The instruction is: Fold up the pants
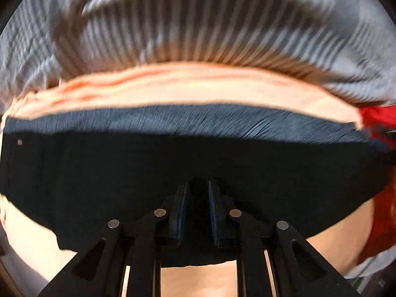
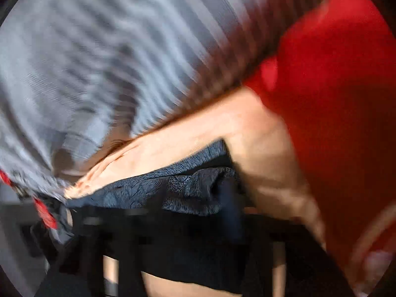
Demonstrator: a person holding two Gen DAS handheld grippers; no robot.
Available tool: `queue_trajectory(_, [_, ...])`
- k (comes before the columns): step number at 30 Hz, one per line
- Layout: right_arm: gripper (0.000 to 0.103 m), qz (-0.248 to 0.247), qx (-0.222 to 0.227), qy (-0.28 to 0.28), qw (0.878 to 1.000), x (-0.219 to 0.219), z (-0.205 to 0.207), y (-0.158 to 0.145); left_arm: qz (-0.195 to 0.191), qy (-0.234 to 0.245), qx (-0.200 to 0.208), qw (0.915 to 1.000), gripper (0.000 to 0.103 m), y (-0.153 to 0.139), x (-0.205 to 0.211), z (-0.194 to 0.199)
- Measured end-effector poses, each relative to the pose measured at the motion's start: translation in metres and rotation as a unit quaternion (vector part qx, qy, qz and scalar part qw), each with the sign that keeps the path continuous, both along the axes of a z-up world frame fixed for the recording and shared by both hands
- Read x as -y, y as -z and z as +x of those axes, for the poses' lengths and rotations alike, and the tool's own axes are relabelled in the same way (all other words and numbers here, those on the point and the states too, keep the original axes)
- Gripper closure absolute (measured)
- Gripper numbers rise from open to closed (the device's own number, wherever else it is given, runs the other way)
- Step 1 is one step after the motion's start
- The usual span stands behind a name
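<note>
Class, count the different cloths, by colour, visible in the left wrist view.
4. Dark pants lie across the middle, on a peach cloth; a striped grey sheet lies beyond; a red cloth shows at the right edge. More may be hidden underneath.

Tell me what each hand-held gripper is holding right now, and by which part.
The left hand-held gripper holds the dark pants, fabric between its fingers, near an edge. The right hand-held gripper is too blurred and covered by cloth to tell.
</note>
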State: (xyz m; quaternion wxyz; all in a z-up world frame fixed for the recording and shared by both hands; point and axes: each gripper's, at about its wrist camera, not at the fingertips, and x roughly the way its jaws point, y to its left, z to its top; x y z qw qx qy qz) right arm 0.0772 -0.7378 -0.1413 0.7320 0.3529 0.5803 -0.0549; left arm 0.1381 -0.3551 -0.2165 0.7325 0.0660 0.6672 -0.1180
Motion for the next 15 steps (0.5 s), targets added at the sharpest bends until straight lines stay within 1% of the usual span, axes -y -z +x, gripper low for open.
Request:
queue_trajectory(1, [0.035, -0.047, 0.021, -0.019, 0.998, -0.003, -0.004, -0.016, 0.002, -0.008, -0.007, 0.9999, 0.086, 0.007, -0.001, -0.002])
queue_trajectory(2, [0.035, -0.080, 0.029, -0.036, 0.996, -0.006, -0.006, -0.025, 0.003, -0.013, -0.011, 0.9999, 0.086, 0.012, -0.001, -0.003])
queue_trajectory(3, [0.035, -0.098, 0.027, -0.048, 0.994, -0.007, -0.006, -0.029, 0.008, -0.015, -0.011, 0.9998, 0.086, 0.016, 0.000, -0.005])
queue_trajectory(4, [0.036, -0.109, 0.012, -0.061, 0.992, -0.008, -0.004, -0.026, 0.012, -0.015, -0.008, 0.9998, 0.086, 0.018, 0.001, -0.005])
queue_trajectory(5, [0.038, -0.108, -0.003, -0.069, 0.992, -0.009, 0.000, -0.021, 0.018, -0.013, -0.004, 0.9998, 0.086, 0.018, 0.003, -0.006])
queue_trajectory(7, [0.058, -0.090, -0.021, -0.077, 0.993, -0.011, 0.003, -0.004, 0.025, -0.007, 0.001, 0.9997, 0.086, 0.019, 0.008, -0.005])
queue_trajectory(8, [0.063, -0.083, -0.025, -0.078, 0.993, -0.013, 0.005, 0.002, 0.027, -0.005, 0.001, 0.9996, 0.086, 0.019, 0.010, -0.004])
queue_trajectory(10, [0.094, -0.077, -0.031, -0.081, 0.993, -0.019, 0.007, 0.012, 0.028, -0.004, -0.001, 0.9996, 0.086, 0.018, 0.014, -0.001])
queue_trajectory(11, [0.094, -0.079, -0.034, -0.083, 0.993, -0.022, 0.010, 0.014, 0.027, -0.004, 0.000, 0.9996, 0.086, 0.017, 0.014, 0.000])
queue_trajectory(12, [0.094, -0.088, -0.027, -0.084, 0.992, -0.024, 0.012, 0.012, 0.025, -0.003, 0.004, 0.9997, 0.086, 0.015, 0.016, 0.005])
queue_trajectory(13, [0.094, -0.109, -0.023, -0.083, 0.990, -0.023, 0.017, 0.010, 0.025, -0.003, 0.007, 0.9997, 0.086, 0.015, 0.017, 0.008])
queue_trajectory(14, [0.094, -0.118, -0.026, -0.078, 0.990, -0.020, 0.018, 0.013, 0.028, -0.003, 0.006, 0.9996, 0.086, 0.018, 0.018, 0.010])
queue_trajectory(15, [0.094, -0.110, -0.033, -0.068, 0.991, -0.015, 0.019, 0.018, 0.031, -0.005, 0.001, 0.9995, 0.086, 0.020, 0.021, 0.012])
